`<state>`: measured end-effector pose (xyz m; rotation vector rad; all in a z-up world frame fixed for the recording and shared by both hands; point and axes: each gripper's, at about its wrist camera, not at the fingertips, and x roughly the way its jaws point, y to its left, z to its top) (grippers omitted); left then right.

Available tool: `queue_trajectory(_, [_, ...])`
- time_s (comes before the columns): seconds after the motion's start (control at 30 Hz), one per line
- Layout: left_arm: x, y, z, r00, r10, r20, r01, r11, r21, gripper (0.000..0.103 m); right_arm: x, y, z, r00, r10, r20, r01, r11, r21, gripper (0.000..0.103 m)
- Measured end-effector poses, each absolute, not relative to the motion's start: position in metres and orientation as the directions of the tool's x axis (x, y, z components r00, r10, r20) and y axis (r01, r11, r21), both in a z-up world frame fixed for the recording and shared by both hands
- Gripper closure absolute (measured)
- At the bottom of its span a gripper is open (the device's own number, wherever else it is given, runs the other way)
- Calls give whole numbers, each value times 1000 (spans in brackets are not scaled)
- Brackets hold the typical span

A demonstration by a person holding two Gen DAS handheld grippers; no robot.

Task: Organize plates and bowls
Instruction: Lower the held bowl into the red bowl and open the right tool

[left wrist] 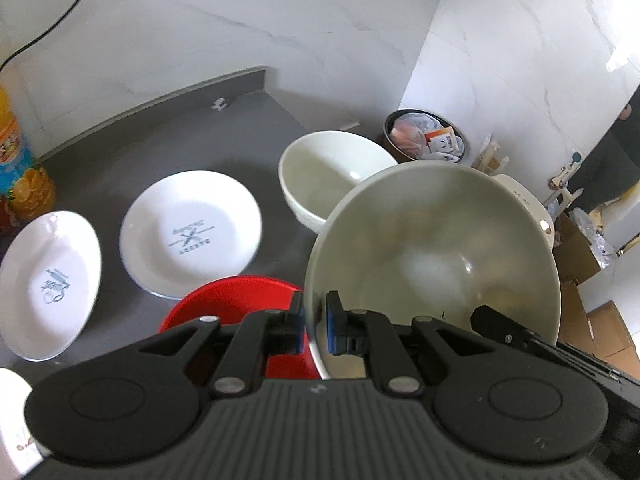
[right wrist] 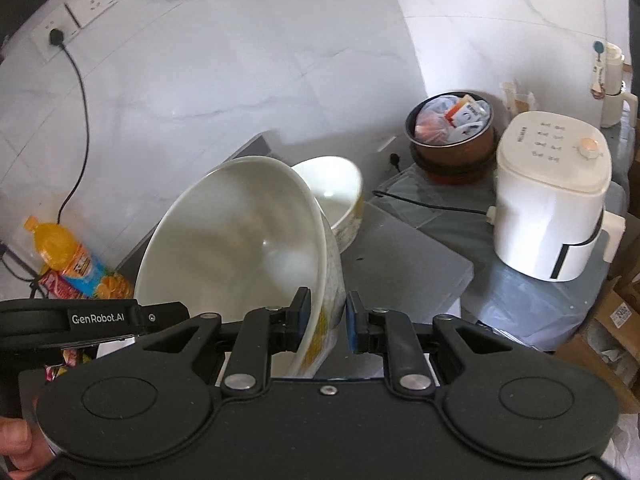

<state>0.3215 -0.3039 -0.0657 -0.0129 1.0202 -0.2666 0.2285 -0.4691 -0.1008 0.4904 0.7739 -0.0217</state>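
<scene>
Left of large bowl (left wrist: 432, 256): juice bottle (left wrist: 20, 176), oval plate (left wrist: 48, 284), "BAKERY" plate (left wrist: 191, 232). Left gripper (left wrist: 315, 326) clenched on its near rim; right gripper (right wrist: 328, 322), beside "GenRobot.AI" arm, straddles wall, grip uncertain. Behind: empty small bowl (left wrist: 332, 172); wrapper-filled pot (right wrist: 450, 128).

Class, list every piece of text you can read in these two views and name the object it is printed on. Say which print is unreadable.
"GenRobot.AI": white lettering on the left gripper's black arm, seen from the right wrist.
"BAKERY": upside down on the round white plate; the script above it is too blurred.
Oval white plate: cursive script, unreadable.
Orange drink bottle label: blurred.
White air fryer panel: too small.
Cardboard box label: unreadable.
</scene>
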Motion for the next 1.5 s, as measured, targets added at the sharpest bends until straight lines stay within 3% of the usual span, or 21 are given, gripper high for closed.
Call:
queue_trajectory(0.9, [291, -217, -72, 504, -102, -858, -18, 991, -129, 97, 245, -398, -117, 615, 300, -729, 27, 916, 400, 84])
queue_trajectory(1.5, [294, -209, -112, 424, -74, -902, -84, 989, -121, 96, 262, -384, -142, 517, 268, -813, 18, 946, 323, 82])
